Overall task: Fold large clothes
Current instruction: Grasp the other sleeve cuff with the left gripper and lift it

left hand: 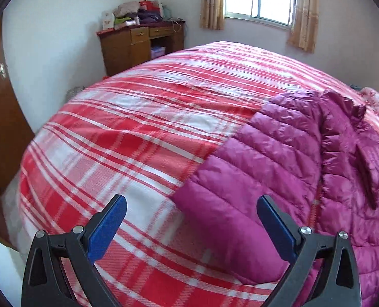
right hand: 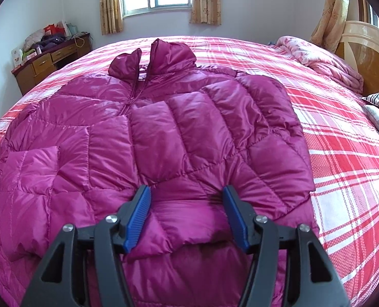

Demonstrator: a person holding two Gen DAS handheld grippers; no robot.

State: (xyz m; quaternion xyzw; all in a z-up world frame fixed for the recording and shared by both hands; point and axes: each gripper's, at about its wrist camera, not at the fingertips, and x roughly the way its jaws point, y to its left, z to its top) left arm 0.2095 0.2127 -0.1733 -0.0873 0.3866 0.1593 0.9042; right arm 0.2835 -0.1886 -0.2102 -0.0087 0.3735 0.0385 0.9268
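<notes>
Magenta quilted nylon fills most of the right wrist view: a puffy down jacket (right hand: 163, 133) lies front-up on a bed covered with a red and white plaid blanket (right hand: 342, 153). Its collar points toward the far window, and the zipper (right hand: 135, 87) is partly open near the neck. The sleeve on the right of this view is folded across the body, its cuff end reaching the near middle.

The right gripper (right hand: 186, 204) hangs just above that sleeve end. Its blue-padded jaws stand apart with fabric bulging up between them, not pinched; whether the pads touch the cloth is unclear.

In the left wrist view, the left gripper (left hand: 192, 212) hovers near the jacket's other sleeve (left hand: 230, 204), which lies straight along the edge of the garment on the blanket. Its jaws are spread wide and hold nothing; one finger sits over plaid, the other over the sleeve.

A wooden desk (left hand: 140, 46) piled with clothes stands in the far corner, and a rumpled pink quilt (right hand: 322, 61) lies by the headboard.

Judging from the layout, the sleeve-folding step is under way: one sleeve is in, the other not yet. The next move likely calls for the left gripper to close on the outstretched sleeve near its cuff and carry it across the chest, gripping firmly since the slick, lofty fabric may slip.
</notes>
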